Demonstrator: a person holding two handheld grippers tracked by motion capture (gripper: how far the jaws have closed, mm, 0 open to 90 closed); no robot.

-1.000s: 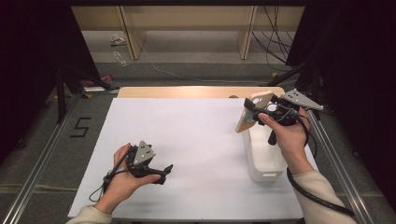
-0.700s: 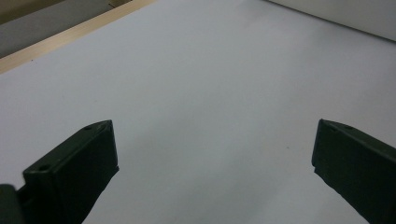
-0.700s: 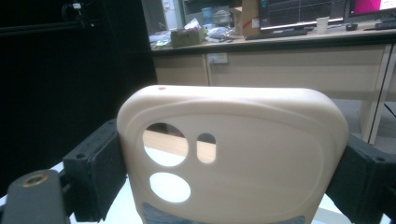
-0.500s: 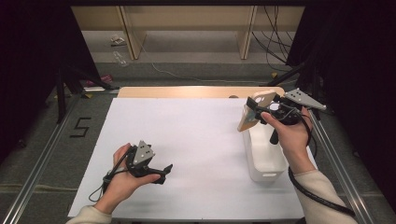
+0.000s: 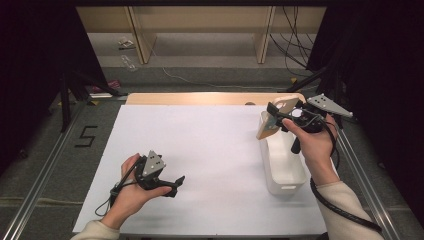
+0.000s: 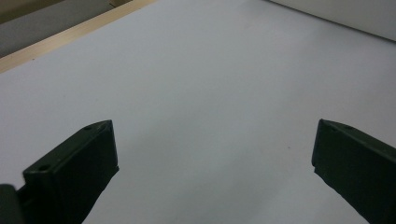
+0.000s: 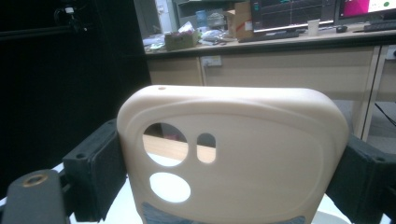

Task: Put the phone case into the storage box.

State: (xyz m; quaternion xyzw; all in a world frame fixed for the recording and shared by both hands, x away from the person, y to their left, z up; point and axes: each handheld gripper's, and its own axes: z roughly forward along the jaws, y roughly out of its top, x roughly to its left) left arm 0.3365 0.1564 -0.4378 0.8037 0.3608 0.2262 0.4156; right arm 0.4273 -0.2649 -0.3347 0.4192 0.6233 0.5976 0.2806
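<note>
Across the white worktop [image 5: 210, 165], little changed since a second ago. Near right edge, long white bin [image 5: 283, 165], empty. Above its far end, beige phone case [image 5: 274, 119], barely shifted, pinched by right tongs [image 5: 280, 116]; lowering into bin likely next. Near front left corner, left tongs [image 5: 176, 184] spread, idle.

A beige phone case [image 7: 233, 154] with round camera cutouts stands clamped by its two side edges, held tilted above the far end of a white bin [image 5: 283, 165] at three o'clock.
</note>
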